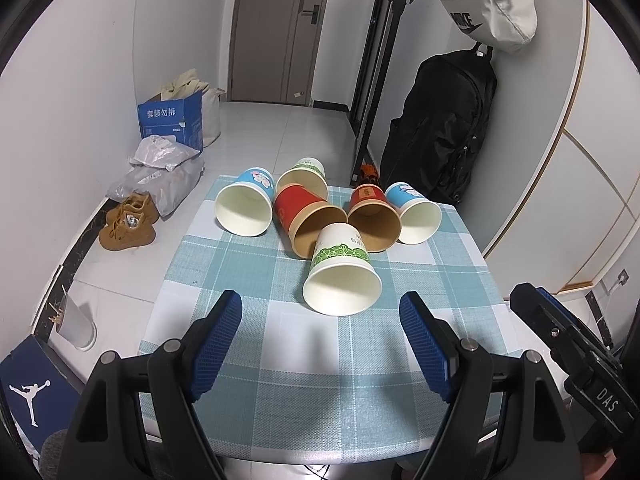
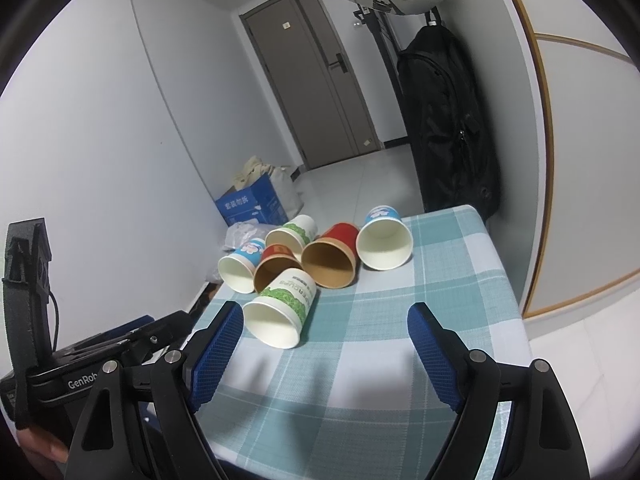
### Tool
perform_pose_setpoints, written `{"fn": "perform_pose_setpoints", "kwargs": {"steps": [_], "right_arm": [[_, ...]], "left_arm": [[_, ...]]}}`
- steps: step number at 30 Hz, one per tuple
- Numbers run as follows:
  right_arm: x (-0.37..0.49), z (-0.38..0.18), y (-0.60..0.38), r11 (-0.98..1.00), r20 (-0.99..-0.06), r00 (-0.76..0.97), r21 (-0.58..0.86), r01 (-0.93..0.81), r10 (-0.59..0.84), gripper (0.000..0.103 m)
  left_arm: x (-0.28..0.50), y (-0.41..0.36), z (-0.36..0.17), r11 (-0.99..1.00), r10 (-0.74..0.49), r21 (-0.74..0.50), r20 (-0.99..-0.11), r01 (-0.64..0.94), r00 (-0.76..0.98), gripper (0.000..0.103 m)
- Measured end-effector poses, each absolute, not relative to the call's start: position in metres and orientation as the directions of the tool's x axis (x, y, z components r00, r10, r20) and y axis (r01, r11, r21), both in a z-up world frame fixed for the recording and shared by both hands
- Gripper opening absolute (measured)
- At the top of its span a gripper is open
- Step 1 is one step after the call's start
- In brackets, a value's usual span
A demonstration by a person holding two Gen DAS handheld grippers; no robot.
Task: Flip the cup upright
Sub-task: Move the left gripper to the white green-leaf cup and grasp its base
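Note:
Several paper cups lie on their sides on a small table with a teal checked cloth (image 1: pixel 248 364), mouths toward me. Nearest is a white cup with a green band (image 1: pixel 342 276), also in the right wrist view (image 2: pixel 280 312). Behind it lie two red cups (image 1: pixel 308 220) (image 1: pixel 372 216), two blue cups (image 1: pixel 246 206) (image 1: pixel 416 212) and another green-banded cup (image 1: pixel 304 176). My left gripper (image 1: pixel 320 316) is open and empty, just short of the nearest cup. My right gripper (image 2: pixel 324 324) is open and empty, with that cup just ahead of its left finger (image 2: pixel 218 344).
The left gripper's body (image 2: pixel 80 364) shows beside the right one. A black bag (image 1: pixel 440 128) hangs by the table's far right corner. On the floor at left are boots (image 1: pixel 128 220), plastic bags (image 1: pixel 160 168) and a blue box (image 1: pixel 172 120). A door (image 1: pixel 276 28) is behind.

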State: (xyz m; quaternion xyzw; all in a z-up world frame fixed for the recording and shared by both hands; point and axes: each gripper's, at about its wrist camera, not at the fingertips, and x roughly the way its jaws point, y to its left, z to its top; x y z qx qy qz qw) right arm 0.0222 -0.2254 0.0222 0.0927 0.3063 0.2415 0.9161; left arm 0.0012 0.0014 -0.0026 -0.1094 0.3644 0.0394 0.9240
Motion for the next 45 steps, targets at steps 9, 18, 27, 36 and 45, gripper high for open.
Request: {"fn": "perform_pose_setpoints", "kwargs": {"steps": [9,18,27,36,45], "right_arm": [[0.029,0.022,-0.222,0.858,-0.519,0.685,0.348,-0.377,0.511,0.086],[0.047,0.023,-0.219,0.870,-0.526,0.694,0.331,-0.365,0.492,0.096],[0.073,0.016,-0.227,0.882,-0.565,0.680,0.343,-0.323,0.468,0.099],[0.085,0.015,-0.230,0.879,-0.576,0.667,0.366,-0.306,0.472,0.099],[0.084,0.015,-0.237,0.876,-0.579,0.663,0.387,-0.289,0.474,0.099]], "left_arm": [[0.011,0.010,-0.004,0.969,0.001,-0.175,-0.700,-0.172,0.715,0.078],[0.069,0.024,-0.015,0.949,-0.168,-0.295,-0.773,-0.112,0.612,0.078],[0.131,0.023,-0.057,0.915,-0.335,-0.395,-0.857,-0.082,0.392,0.078],[0.137,0.029,-0.076,0.925,-0.311,-0.363,-0.893,-0.113,0.324,0.077],[0.138,0.030,-0.068,0.931,-0.301,-0.349,-0.900,-0.104,0.316,0.060]]}}
